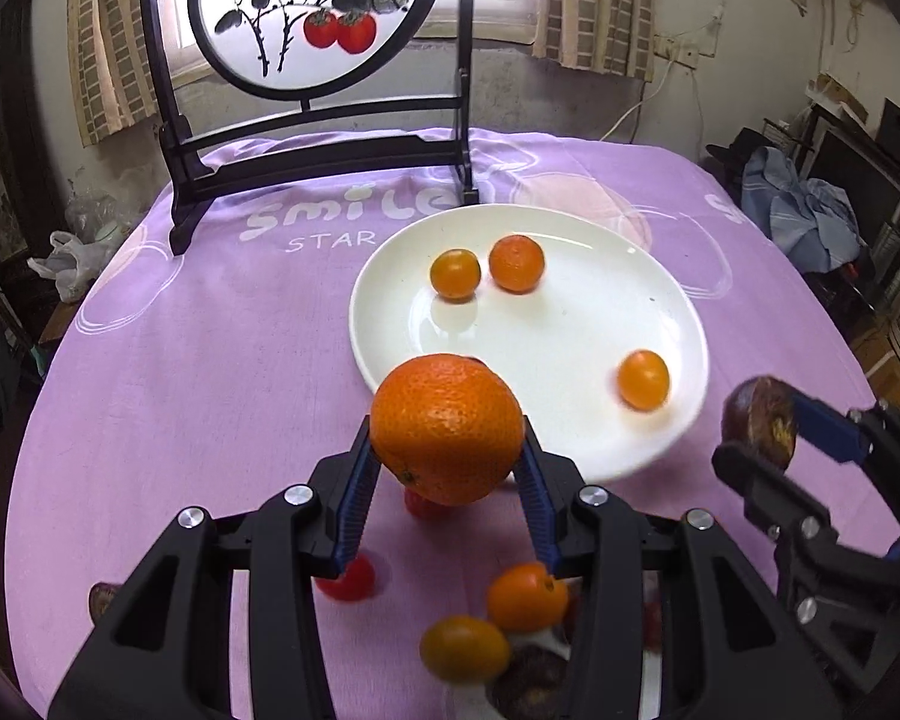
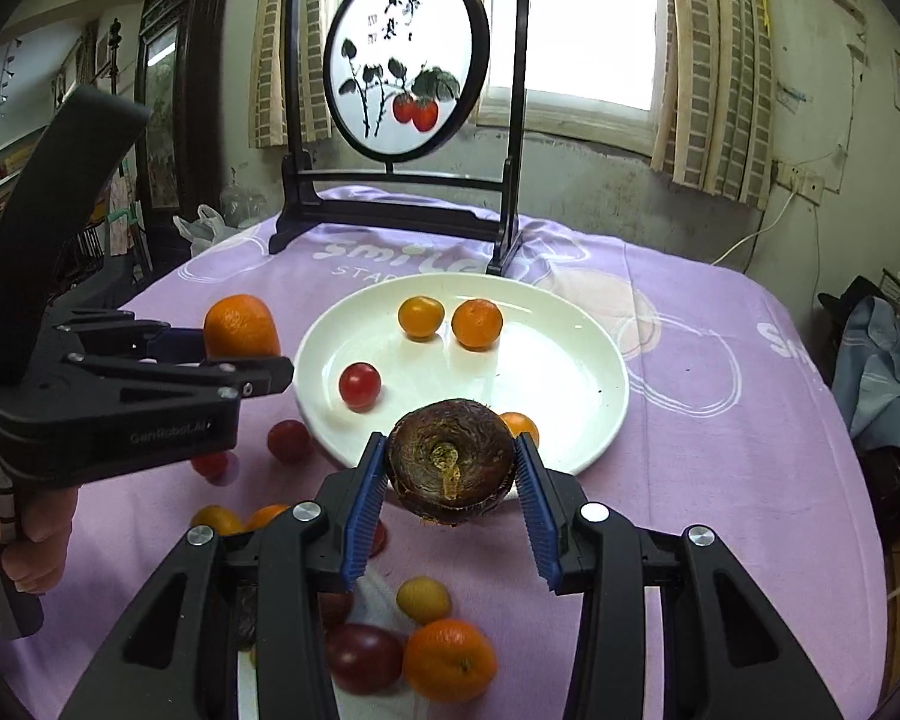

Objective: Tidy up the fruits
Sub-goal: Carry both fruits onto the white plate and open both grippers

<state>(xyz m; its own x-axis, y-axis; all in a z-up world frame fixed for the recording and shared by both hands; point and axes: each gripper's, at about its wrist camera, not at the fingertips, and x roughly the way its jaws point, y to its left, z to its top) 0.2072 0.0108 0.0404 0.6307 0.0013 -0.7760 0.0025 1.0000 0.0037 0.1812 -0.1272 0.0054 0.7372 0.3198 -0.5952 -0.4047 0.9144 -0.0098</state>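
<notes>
My left gripper [image 1: 447, 462] is shut on a large orange [image 1: 447, 426], held above the cloth at the near-left rim of the white plate [image 1: 576, 414]. It also shows in the right wrist view [image 2: 243, 354] with the orange [image 2: 240, 324]. My right gripper [image 2: 450, 471] is shut on a dark brown round fruit [image 2: 450, 459], held over the plate's near rim [image 2: 570, 450]; it appears in the left wrist view [image 1: 759, 429] too. The plate holds small oranges [image 2: 477, 324], a yellow-orange one [image 2: 420, 317] and a red tomato [image 2: 360, 385].
A purple cloth [image 1: 210, 360] covers the table. A black framed screen with painted fruit [image 2: 405, 90] stands at the back. Loose fruits lie near me: red ones [image 2: 289, 439], an orange [image 2: 449, 666], a yellow one [image 2: 423, 599], a dark red one [image 2: 363, 657].
</notes>
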